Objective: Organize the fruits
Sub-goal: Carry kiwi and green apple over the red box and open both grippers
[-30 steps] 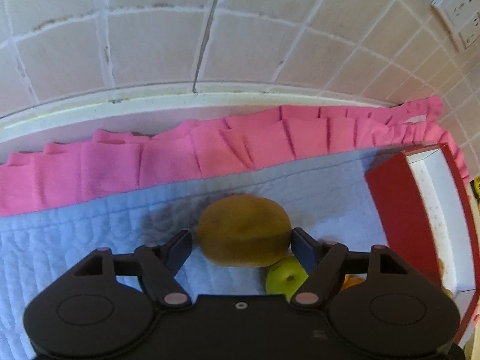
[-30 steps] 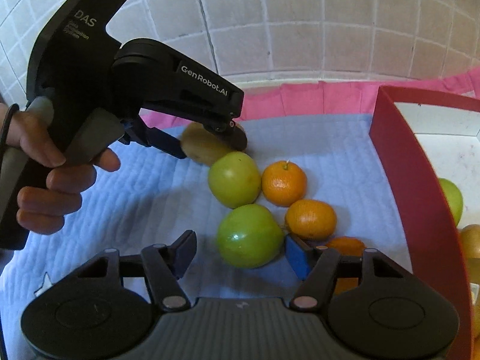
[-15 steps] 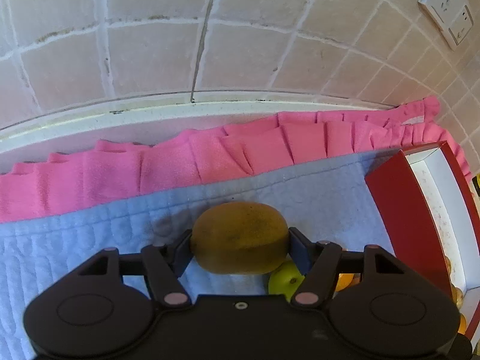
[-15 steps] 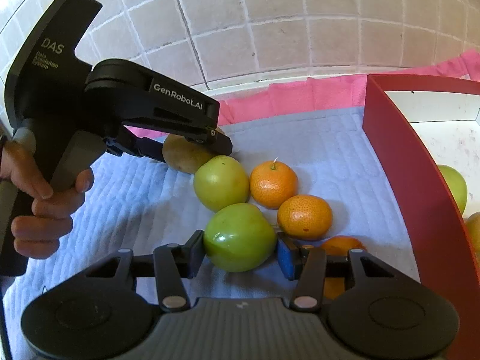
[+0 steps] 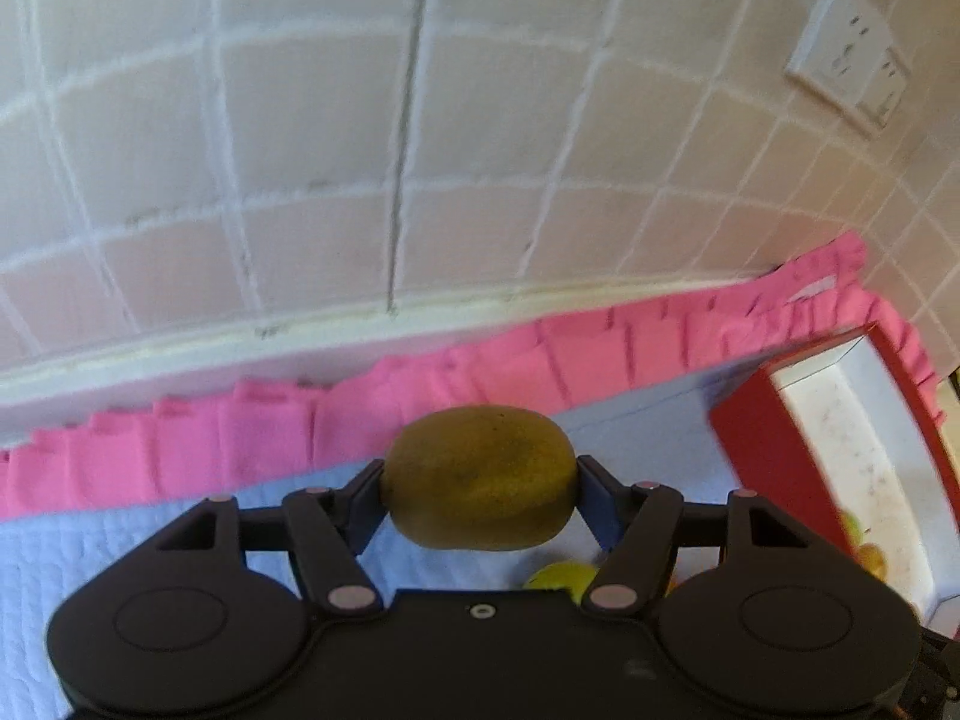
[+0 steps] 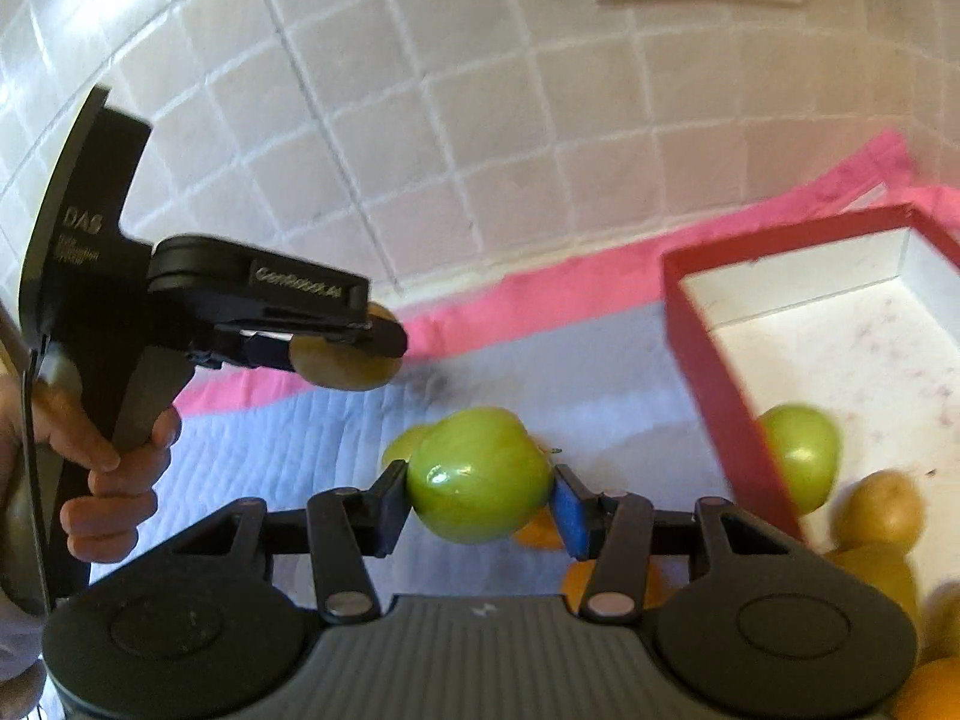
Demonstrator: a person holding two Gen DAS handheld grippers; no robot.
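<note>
Between the fingers of the left claw point(image 5: 480, 495) a brown kiwi point(image 5: 478, 476) is sitting crosswise, and both pads are pressing on its ends, so this claw is grasping the fruit. Below the kiwi a slice of a green apple on the cloth point(image 5: 561, 577) is peeking out past the claw's body. Ahead of the claw a pale blue quilted cloth point(image 5: 120, 540) is lying under everything, with a pink ruffled edge point(image 5: 240, 438) running along the foot of a tiled wall point(image 5: 300, 120). To the claw's right a red box point(image 5: 774, 456) with a white inside is standing on the cloth.

From the right wrist, the right claw point(image 6: 480, 501) is gripping a green apple point(image 6: 478, 474) clear of the cloth, one black pad and one blue pad point(image 6: 570, 510) pressing on its sides. Behind and below that apple, another green one and some oranges point(image 6: 540, 531) are lying on the cloth, mostly hidden. To the claw's left, a hand point(image 6: 111, 480) is holding the left claw with the kiwi raised above the cloth. To the right, the box is holding a green apple in the box point(image 6: 801, 456) and yellowish fruits point(image 6: 882, 510) near its closer end.
</note>
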